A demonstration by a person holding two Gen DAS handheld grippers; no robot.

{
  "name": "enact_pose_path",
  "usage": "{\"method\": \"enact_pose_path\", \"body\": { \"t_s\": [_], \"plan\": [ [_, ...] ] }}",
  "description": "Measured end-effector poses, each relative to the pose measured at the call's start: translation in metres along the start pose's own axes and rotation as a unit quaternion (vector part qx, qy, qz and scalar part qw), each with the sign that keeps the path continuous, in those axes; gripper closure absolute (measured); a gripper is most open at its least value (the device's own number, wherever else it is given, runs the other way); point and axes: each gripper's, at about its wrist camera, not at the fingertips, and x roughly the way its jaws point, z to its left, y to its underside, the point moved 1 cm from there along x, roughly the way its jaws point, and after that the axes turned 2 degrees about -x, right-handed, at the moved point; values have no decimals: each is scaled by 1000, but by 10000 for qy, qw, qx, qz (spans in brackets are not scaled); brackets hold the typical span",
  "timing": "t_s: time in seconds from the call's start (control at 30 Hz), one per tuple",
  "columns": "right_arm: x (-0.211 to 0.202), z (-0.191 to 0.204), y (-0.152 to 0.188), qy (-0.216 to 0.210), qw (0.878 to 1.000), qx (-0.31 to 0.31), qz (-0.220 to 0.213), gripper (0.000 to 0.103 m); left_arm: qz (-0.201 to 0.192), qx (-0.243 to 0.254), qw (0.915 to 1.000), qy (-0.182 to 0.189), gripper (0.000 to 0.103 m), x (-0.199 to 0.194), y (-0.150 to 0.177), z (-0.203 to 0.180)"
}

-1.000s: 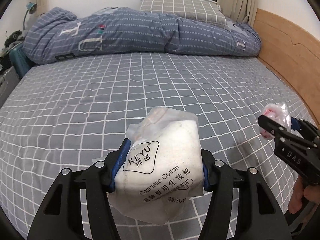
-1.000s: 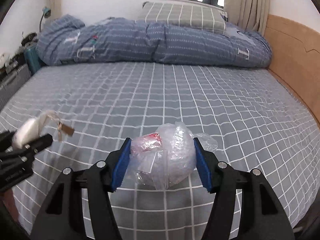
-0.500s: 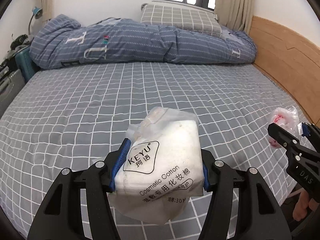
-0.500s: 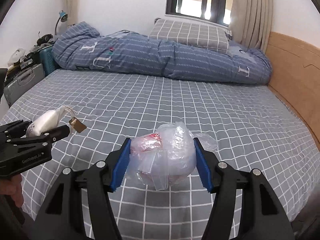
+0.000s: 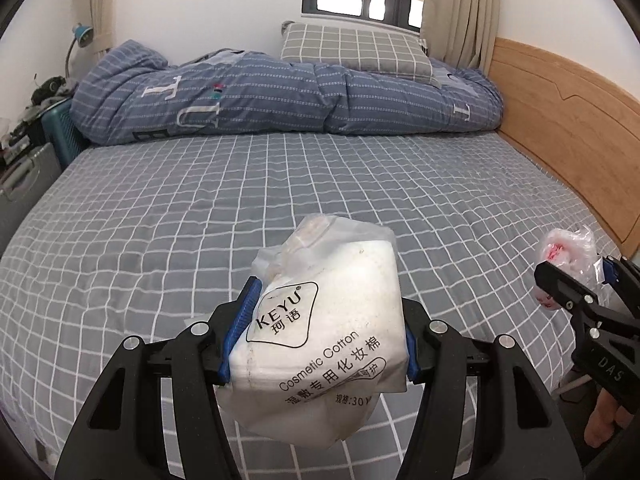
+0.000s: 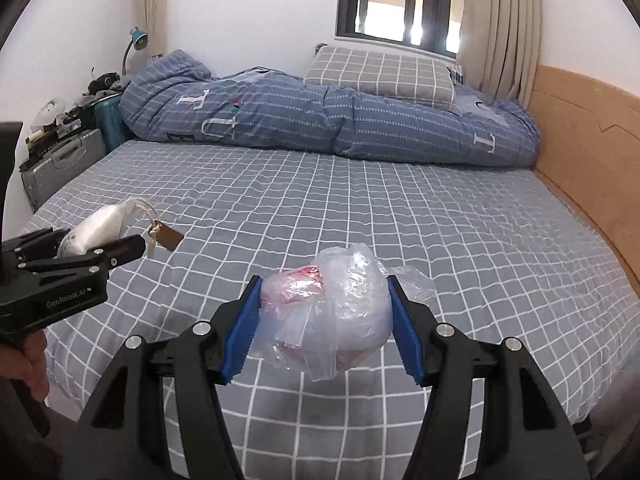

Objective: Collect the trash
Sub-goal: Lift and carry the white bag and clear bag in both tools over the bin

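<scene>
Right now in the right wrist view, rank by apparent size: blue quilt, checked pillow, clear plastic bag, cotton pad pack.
1. Blue quilt.
2. Checked pillow and clear plastic bag look alike; the bag sits close to the camera in the right gripper, so unranked.
3. Cotton pad pack, partly hidden by the left gripper.

Both wrist cams look forward, tilted down along own fingers, across the bed (image 5: 280,184) toward the window (image 6: 404,4). Close on fingers, far on room. Shared: bed, duvet (image 5: 280,100) (each also catches the other gripper).
</scene>
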Motion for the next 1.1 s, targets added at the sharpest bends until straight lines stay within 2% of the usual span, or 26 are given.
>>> {"method": "enact_pose_path", "body": {
  "t_s": [0.47, 0.83, 1.1],
  "plan": [
    [-27, 24, 18, -139, 9999, 33, 19, 45, 75, -241, 9995, -181, 45, -39, 38, 15],
    [-50, 44, 48, -304, 9992, 149, 204, 45, 245, -474, 9981, -318, 45, -69, 82, 30],
    [-67, 64, 70, -380, 9988, 85, 306, 45, 333, -442, 9972, -510, 45, -87, 113, 38]
  ]
}}
